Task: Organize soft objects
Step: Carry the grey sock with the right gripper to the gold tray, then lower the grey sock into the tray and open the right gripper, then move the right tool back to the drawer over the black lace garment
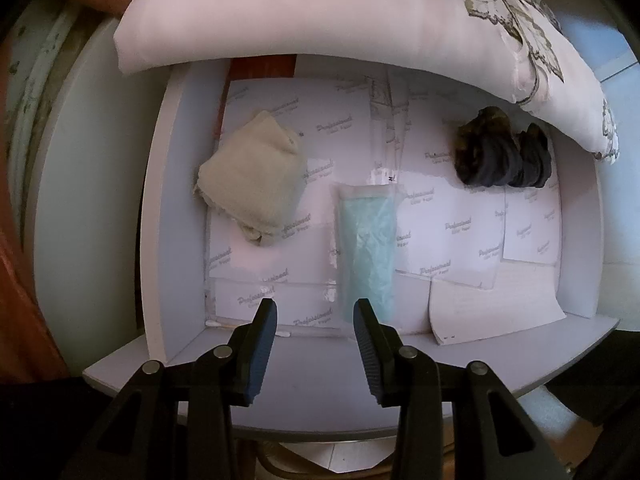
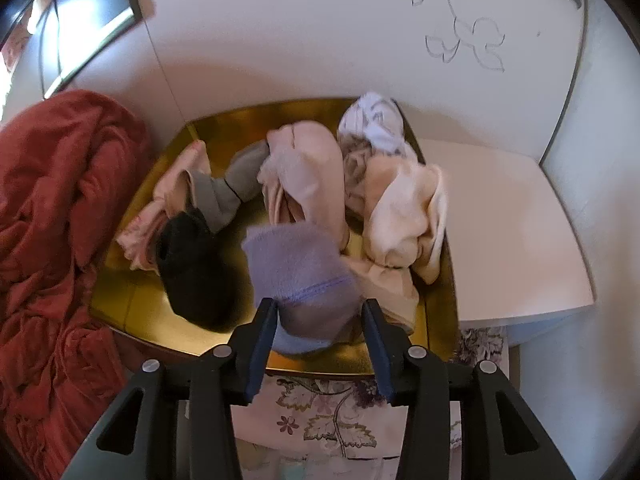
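Socks and cloths sit in two places, so the sorting looks partly done. In the right wrist view a gold tray (image 2: 132,300) fills the centre, holding a loose heap: a black sock (image 2: 192,272) at lower left, a grey sock (image 2: 232,188) above it, pink cloth (image 2: 308,168) in the middle, cream cloth (image 2: 404,216) to the right and a white patterned piece (image 2: 376,120) at the top. A purple sock (image 2: 300,272) lies at the near edge of the tray, between the fingers of the right tongs (image 2: 320,312). The jaws stand apart on either side of it and no pad clearly presses the fabric – I judge it is being let go into the tray, not gripped. A red blanket (image 2: 52,220) bunches at the left of that frame.

In the left wrist view a white drawer (image 1: 176,200) lined with paper holds a folded beige cloth (image 1: 252,176) at left, a sealed pale green packet (image 1: 368,240) in the centre and a dark bundle (image 1: 500,152) at upper right, all well apart. A floral pillow (image 1: 320,12) overhangs the top. The left tongs (image 1: 316,316) hang over the near rim, jaws apart and empty.

Left to do, as I judge it – the tray heap is still jumbled and unpaired, and the drawer has plenty of room
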The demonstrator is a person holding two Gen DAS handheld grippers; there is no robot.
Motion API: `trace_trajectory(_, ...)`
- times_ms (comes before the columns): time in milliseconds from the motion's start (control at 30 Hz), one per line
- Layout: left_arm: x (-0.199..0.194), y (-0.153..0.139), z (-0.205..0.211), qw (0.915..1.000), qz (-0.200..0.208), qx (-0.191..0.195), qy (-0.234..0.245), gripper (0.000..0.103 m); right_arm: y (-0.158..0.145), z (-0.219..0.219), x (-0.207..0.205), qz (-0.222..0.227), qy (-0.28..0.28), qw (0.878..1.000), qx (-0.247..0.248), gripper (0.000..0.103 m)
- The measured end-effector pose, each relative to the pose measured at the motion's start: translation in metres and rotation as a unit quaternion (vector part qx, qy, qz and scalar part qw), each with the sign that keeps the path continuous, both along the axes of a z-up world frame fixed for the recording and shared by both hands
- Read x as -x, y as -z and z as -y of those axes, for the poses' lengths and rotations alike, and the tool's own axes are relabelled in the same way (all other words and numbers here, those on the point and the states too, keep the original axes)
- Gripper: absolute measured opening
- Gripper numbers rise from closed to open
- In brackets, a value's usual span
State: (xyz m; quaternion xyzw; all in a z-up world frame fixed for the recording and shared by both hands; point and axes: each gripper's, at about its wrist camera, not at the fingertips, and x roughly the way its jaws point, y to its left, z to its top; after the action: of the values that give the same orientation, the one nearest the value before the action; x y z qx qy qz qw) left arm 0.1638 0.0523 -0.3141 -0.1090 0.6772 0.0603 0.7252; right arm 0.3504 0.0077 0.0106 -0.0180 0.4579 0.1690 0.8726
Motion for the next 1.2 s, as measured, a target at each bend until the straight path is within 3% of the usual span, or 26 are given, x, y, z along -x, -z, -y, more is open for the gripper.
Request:
trace_trajectory(167, 0.000, 0.001, 0.000, 1.0000, -0.003, -0.003, 0.003, 0.040, -0.016, 0.008, 0.009, 0.031, -0.002, 1.000, -0.005, 0.055)
trace_trajectory(1200, -0.001, 0.002, 0.000, 1.0000, -0.005, -0.002, -0.007, 0.040, -0.029, 0.028, 0.040, 0.063, -0.002, 0.998, -0.014, 0.062)
